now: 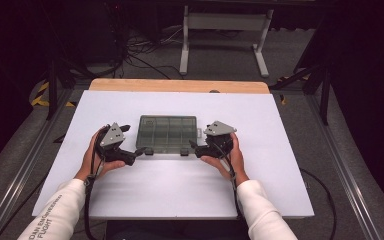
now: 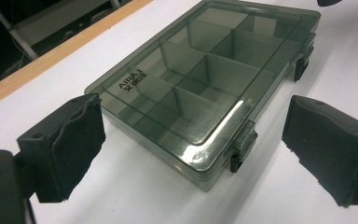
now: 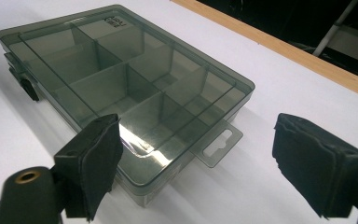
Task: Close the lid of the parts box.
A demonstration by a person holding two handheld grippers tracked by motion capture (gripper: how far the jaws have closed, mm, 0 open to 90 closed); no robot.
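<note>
With the box [image 1: 168,133] lying shut on the white desk [image 1: 180,190] between my left gripper [image 1: 136,152] and right gripper [image 1: 194,146], both sets of fingers released, I would work its 2 front latches [image 2: 242,145] evenly, without tipping it.

Lid lettering [image 2: 130,80] too small
</note>
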